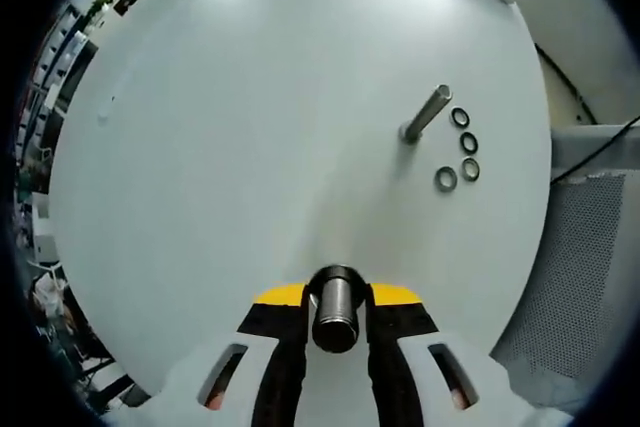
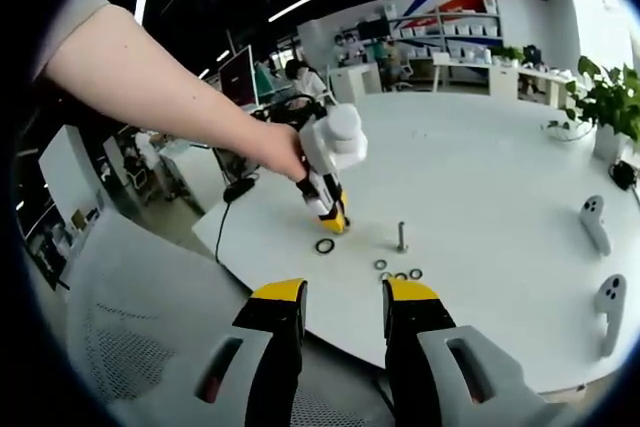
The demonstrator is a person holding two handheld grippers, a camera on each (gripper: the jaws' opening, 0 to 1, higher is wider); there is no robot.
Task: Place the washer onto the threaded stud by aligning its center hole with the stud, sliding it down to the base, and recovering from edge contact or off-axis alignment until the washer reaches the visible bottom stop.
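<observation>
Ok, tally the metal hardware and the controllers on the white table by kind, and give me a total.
Threaded stud: 1
Small washers beside the stud: 4
Larger dark ring, set apart from them: 1
White controllers: 2
Total: 8

Bright overhead light, soft shadows, fisheye-warped edges.

Each claw has white moulded bodies with slotted openings, black inner faces and yellow tips: the left claw [image 1: 336, 299] and the right claw [image 2: 344, 297]. The person's forearm [image 2: 150, 82] is bare below a short grey sleeve [image 2: 70, 17].
</observation>
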